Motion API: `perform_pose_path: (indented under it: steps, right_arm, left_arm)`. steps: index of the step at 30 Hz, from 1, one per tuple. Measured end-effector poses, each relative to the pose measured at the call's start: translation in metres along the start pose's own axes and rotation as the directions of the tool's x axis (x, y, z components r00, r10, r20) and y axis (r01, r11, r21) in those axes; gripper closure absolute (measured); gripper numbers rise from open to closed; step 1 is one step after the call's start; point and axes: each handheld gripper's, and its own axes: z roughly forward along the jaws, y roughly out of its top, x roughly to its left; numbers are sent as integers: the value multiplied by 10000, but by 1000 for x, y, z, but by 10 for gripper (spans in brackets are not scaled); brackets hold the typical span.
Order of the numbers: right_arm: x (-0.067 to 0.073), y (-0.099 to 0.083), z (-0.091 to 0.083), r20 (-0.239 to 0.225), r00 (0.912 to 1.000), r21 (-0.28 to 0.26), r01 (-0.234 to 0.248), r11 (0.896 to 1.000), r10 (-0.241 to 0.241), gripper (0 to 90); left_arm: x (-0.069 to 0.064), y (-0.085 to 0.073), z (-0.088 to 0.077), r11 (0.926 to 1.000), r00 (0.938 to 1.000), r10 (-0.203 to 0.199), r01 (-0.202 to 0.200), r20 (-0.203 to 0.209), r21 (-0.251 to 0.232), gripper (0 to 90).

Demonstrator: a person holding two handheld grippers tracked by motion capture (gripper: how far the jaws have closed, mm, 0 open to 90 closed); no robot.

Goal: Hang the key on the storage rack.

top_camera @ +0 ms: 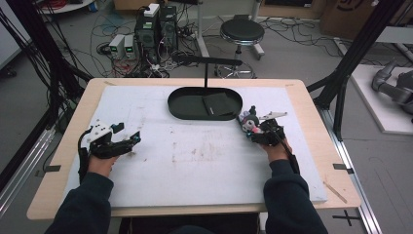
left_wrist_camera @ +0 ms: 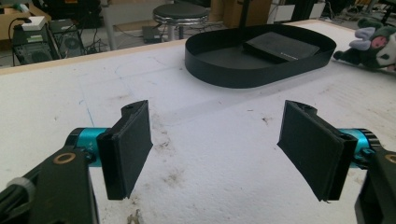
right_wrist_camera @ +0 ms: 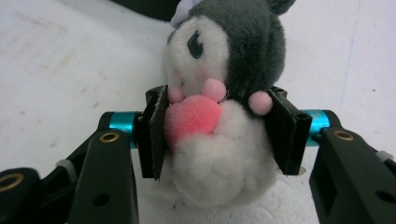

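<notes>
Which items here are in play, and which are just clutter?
In play: plush toy clamped in right tongs; black oval tray; black pouch lying in it; left tongs, open.
Clutter: stool, computer boxes, floor cables.

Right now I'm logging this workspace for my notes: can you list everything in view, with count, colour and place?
Oval black tray: one, black, far centre of the table.
Flat black pouch: one, black, inside the tray, right half.
Grey-and-white plush toy with pink heart: one, between the right claw's jaws, beside the tray's right end.
White foam mat: one, white, stained, covering the wooden table.
Round black stool: one, on the floor beyond the table.
Computer towers: two, dark, floor, far left.
Left claw: open, empty.
Right claw: shut on the toy.
</notes>
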Motion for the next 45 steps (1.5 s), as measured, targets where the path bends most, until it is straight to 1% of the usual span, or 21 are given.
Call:
perform_pose_path:
  steps: [3, 4, 8, 9, 10, 11, 12, 14, 18, 19, 20, 22, 24, 27, 28, 30, 33, 35, 40, 43, 45]
  right_arm:
    - [-6, 2, -11, -530, 9986, -644, -123, 9978, 89, 467]
    - [-6, 2, -11, -530, 9986, -644, -123, 9978, 89, 467]
    - [-7, 10, -25, -1011, 9949, -1341, -76, 9909, -60, 467]
    - [-7, 10, -25, -1011, 9949, -1341, -76, 9909, -60, 467]
    - [-6, 15, -32, -1159, 9931, -1649, 3, 9863, -197, 467]
    - [-6, 15, -32, -1159, 9931, -1649, 3, 9863, -197, 467]
    - [-6, 21, -37, -1427, 9893, -1911, 29, 9816, -308, 467]
    - [-7, 26, -41, -1586, 9867, -2134, 15, 9770, -361, 467]
    - [-13, 44, -45, -1996, 9796, -2293, -255, 9730, -214, 468]
    - [-13, 44, -45, -1996, 9796, -2293, -255, 9730, -214, 468]
    - [-15, 56, -47, -2056, 9784, -2368, -292, 9711, -207, 468]
    - [-17, 68, -49, -2261, 9739, -2410, -359, 9699, -202, 468]
    - [-18, 80, -49, -2306, 9728, -2430, -372, 9693, -205, 468]
    - [-22, 94, -47, -2454, 9694, -2449, -590, 9678, -30, 467]
    - [-22, 94, -47, -2454, 9694, -2449, -590, 9678, -30, 467]
    - [-22, 105, -44, -2459, 9693, -2297, -548, 9717, -34, 468]
    - [-21, 112, -42, -2426, 9701, -2331, -489, 9712, -94, 468]
    - [-20, 122, -38, -2342, 9722, -2160, -463, 9753, -57, 467]
    - [-20, 135, -31, -2206, 9753, -2251, -585, 9726, 76, 468]
    - [-21, 144, -27, -2100, 9773, -2117, -721, 9747, 267, 467]
    - [-22, 149, -24, -2111, 9769, -2242, -805, 9712, 322, 468]
  left_arm:
    - [1, 0, 0, 10000, 10000, 26, -26, -5, 14, 252]
    - [1, 0, 0, 10000, 10000, 26, -26, -5, 14, 252]
    - [0, 0, 1, 10000, 10000, 70, -70, 20, 26, 253]
    - [0, 0, 1, 10000, 10000, 70, -70, 20, 26, 254]
    - [0, 0, 1, 10000, 10000, 75, -76, 24, 18, 254]
    - [0, 0, 1, 10000, 10000, 75, -76, 24, 18, 255]
    - [0, 0, 0, 10000, 10000, 70, -70, 32, 2, 254]
    - [0, 0, 1, 10000, 10000, 76, -76, 54, -16, 254]
    - [0, 0, 1, 10000, 9999, 84, -84, 102, -53, 255]
    - [0, 0, 1, 10000, 9999, 84, -84, 102, -53, 255]
    - [0, 0, 1, 10000, 9999, 65, -65, 123, -50, 256]
    - [0, 0, 1, 10000, 9999, 63, -62, 141, -55, 256]
    - [1, 0, 1, 9999, 9998, 71, -70, 177, -93, 257]
    - [2, 0, 1, 9999, 9998, 50, -48, 170, -114, 257]
    - [2, 0, 1, 9999, 9998, 50, -48, 170, -114, 257]
    - [3, 0, 1, 9999, 9999, 22, -20, 159, -131, 257]
    - [3, 0, 1, 9999, 9999, -27, 29, 168, -143, 257]
    - [3, 0, 1, 9999, 9999, -46, 48, 165, -159, 257]
    - [4, -1, 1, 9998, 9998, -52, 56, 207, -188, 258]
    - [4, -1, 1, 9998, 9998, -53, 57, 196, -207, 259]
    - [4, 0, 1, 9998, 9998, -41, 45, 189, -209, 258]
